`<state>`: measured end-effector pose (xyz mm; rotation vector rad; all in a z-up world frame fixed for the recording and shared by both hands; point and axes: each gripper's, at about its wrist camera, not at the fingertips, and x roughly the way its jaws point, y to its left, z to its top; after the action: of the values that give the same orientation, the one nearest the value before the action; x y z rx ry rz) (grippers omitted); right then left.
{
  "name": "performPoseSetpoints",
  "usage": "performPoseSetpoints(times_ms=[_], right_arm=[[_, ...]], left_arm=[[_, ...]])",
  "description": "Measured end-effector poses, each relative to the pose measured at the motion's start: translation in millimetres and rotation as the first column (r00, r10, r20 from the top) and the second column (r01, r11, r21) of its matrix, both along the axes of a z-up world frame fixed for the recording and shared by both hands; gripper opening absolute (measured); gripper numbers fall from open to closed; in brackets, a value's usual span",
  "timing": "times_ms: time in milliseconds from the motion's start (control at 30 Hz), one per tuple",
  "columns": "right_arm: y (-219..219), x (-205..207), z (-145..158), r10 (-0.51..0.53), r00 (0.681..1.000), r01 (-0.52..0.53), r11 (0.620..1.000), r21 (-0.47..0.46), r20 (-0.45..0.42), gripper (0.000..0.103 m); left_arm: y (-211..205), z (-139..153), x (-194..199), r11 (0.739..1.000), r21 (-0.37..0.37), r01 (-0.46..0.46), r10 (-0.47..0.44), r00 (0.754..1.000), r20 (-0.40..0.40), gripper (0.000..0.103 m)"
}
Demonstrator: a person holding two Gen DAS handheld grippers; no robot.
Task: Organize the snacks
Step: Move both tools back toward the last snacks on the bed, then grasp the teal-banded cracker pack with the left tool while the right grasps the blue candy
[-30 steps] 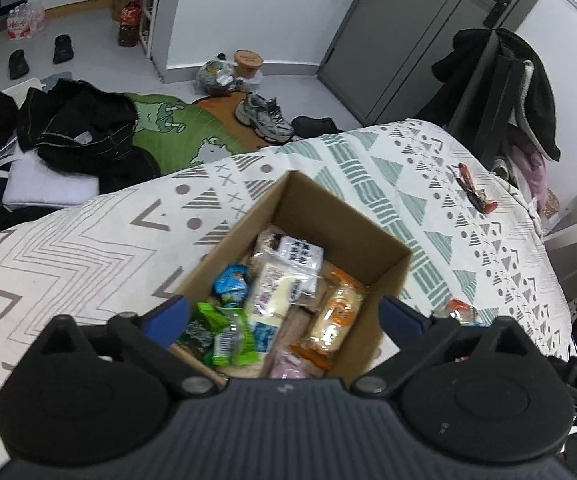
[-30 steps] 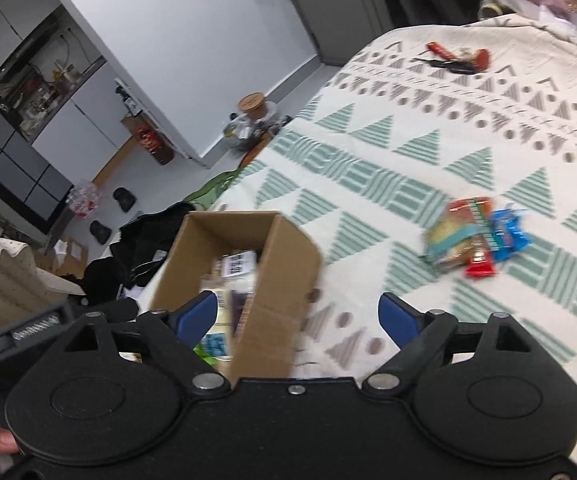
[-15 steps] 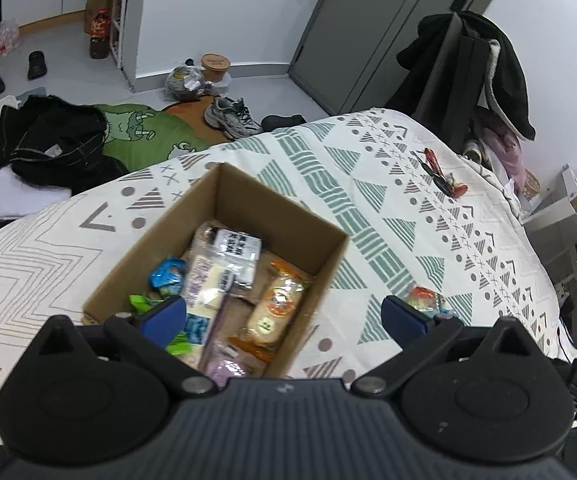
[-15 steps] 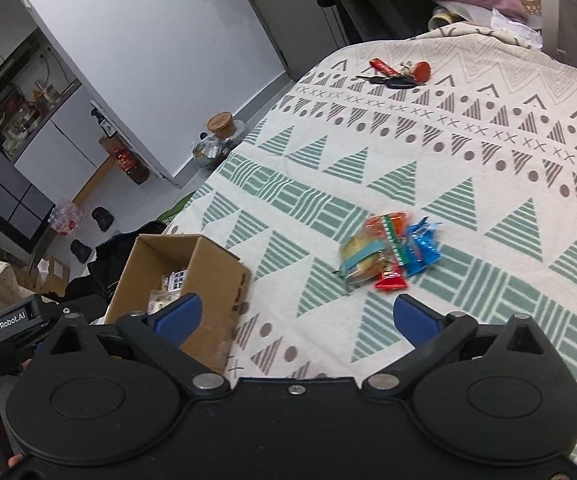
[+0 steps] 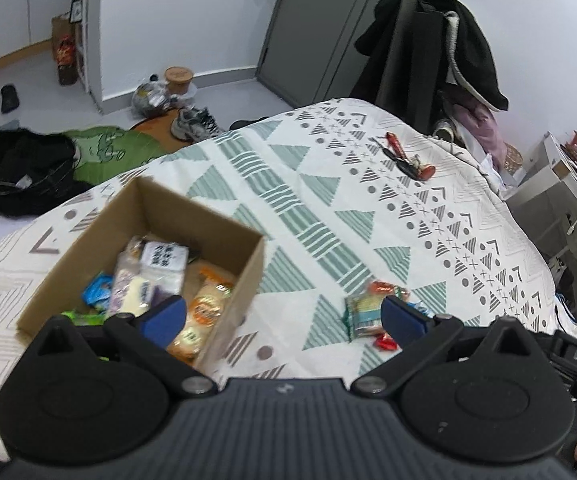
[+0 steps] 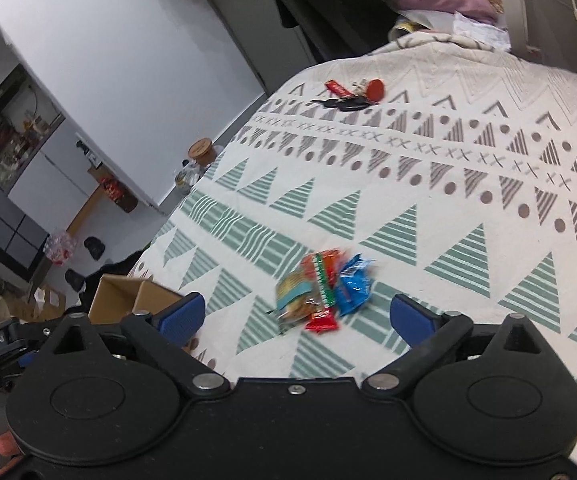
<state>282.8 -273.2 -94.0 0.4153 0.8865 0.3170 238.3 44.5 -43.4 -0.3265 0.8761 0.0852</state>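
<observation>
we see a cardboard box sitting on a bed covered by a patterned blanket with green and grey triangles. the box is open at the top and holds several wrapped snacks, among them an orange packet, a white packet with dark print and a small blue one. to the right of the box, apart from it on the blanket, lies a small pile of loose snacks: a red-and-green wrapper, a blue wrapper and a pale packet, touching one another.

our left claw hangs above the blanket with its blue pads spread wide, one over the box's near corner and the other beside the loose pile; nothing sits between them. our right claw is also released; its jaws have just been narrowing a little from their widest, and they stand apart with the loose pile just ahead of them, not touched.

farther up the bed lies a bunch of keys with red tags. beyond the bed, shoes and dark clothes lie on the floor.
</observation>
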Motion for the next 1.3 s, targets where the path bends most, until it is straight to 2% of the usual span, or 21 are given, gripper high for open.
performPoseSetpoints(times_ms=[100,167,567,1067,1233,1300], right_arm=[[-8,6,-12,-0.016,1.0,0.016,1.0,0.027,-0.014,0.09],[-11,11,-20,-0.021,0.999,0.022,0.999,0.036,-0.029,0.082],[-27,46,-66,-0.015,0.995,0.029,0.989,0.144,-0.096,0.061],[-34,74,-105,-0.008,0.987,0.043,0.976,0.215,-0.162,0.057],[-37,79,-111,-0.015,0.985,0.056,0.971,0.234,-0.174,0.057],[-35,81,-113,-0.009,0.984,0.051,0.97,0.237,-0.177,0.057]], left_arm=[[-14,-3,10,1.0,0.005,0.012,-0.012,1.0,0.008,0.102],[-23,-8,18,1.0,0.004,0.022,-0.022,1.0,0.008,0.101],[-76,-63,68,0.997,-0.032,0.067,-0.069,0.995,-0.07,0.091],[-108,-129,121,0.995,-0.057,0.085,-0.094,0.979,-0.183,0.083],[-113,-145,129,0.994,-0.076,0.084,-0.099,0.971,-0.218,0.072],[-112,-147,129,0.994,-0.073,0.078,-0.092,0.972,-0.217,0.062]])
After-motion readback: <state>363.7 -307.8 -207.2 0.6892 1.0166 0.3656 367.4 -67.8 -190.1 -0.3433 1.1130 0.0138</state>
